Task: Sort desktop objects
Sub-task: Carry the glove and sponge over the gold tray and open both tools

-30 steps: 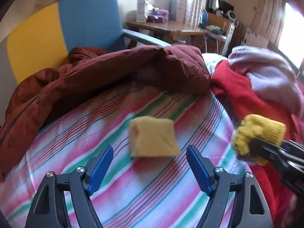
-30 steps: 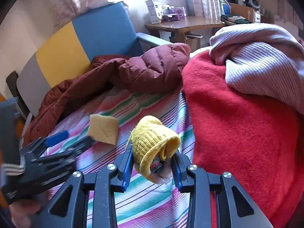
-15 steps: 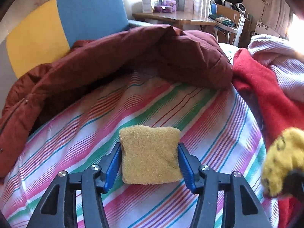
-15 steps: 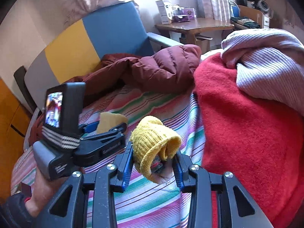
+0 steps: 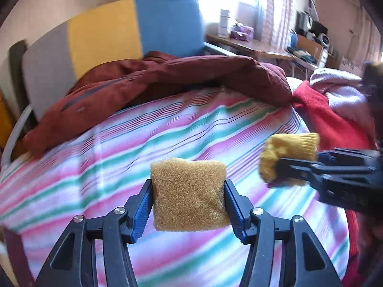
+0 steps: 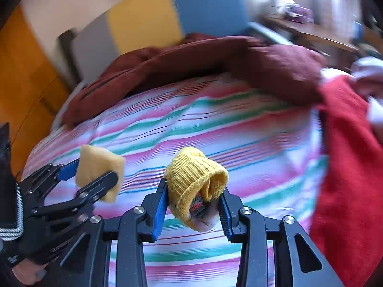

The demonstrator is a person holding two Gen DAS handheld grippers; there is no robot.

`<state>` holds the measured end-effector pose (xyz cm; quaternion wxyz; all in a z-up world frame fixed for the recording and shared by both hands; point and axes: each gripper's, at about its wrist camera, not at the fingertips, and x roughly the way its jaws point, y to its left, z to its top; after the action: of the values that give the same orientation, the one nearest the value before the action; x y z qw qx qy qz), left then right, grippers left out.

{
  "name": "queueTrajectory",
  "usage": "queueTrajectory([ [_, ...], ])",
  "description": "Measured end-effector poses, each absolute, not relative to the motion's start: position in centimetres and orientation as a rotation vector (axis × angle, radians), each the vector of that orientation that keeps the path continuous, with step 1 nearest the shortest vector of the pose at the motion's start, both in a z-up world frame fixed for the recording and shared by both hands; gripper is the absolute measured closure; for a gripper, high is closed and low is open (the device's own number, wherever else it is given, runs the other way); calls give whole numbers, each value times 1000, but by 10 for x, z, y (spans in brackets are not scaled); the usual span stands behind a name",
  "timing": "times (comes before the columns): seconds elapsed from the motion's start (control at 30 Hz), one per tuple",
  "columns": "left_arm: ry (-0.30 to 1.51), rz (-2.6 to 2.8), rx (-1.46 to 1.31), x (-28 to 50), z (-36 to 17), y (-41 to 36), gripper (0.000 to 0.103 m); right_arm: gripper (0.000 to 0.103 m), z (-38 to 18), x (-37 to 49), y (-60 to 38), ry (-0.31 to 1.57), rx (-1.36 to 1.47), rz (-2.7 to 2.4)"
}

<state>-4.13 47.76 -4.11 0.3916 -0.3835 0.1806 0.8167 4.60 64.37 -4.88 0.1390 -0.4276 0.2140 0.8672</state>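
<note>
The sponge (image 5: 189, 196) is mustard yellow with a fine porous speckle. The rolled sock (image 6: 195, 179) is bright yellow knit, with a patch of grey and red stripes showing inside its fold. The bed sheet (image 5: 134, 143) is white with pink, green and thin dark stripes. The padded jacket (image 5: 167, 76) is dark maroon. The blanket (image 6: 352, 155) is plain red, and the knitted sweater (image 5: 340, 91) on it is pale lilac. The headboard (image 5: 124, 35) has grey, yellow and blue panels. Both grippers, left gripper (image 5: 188, 199) and right gripper (image 6: 194, 203), are black with blue pads.
</note>
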Motion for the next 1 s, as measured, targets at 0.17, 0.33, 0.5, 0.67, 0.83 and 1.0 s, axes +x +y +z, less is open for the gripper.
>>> queueTrajectory([
  [0.17, 433, 2153, -955, -31, -27, 424, 45, 63, -62, 28, 606, 538, -1394, 2603],
  [0.33, 412, 2217, -975, -28, -21, 369, 45, 63, -69, 22, 580, 523, -1471, 2643],
  [0.5, 379, 2251, -1012, -27, -27, 324, 45, 63, -65, 17, 552, 503, -1517, 2661],
  [0.67, 357, 2264, -1071, -26, -42, 294, 45, 63, -53, 15, 518, 440, -1558, 2680],
  [0.83, 364, 2263, -1113, -23, -58, 272, 45, 63, -43, 16, 488, 435, -1576, 2688],
  [1.0, 394, 2249, -1159, -20, -80, 259, 44, 63, -44, 19, 459, 442, -1621, 2662],
])
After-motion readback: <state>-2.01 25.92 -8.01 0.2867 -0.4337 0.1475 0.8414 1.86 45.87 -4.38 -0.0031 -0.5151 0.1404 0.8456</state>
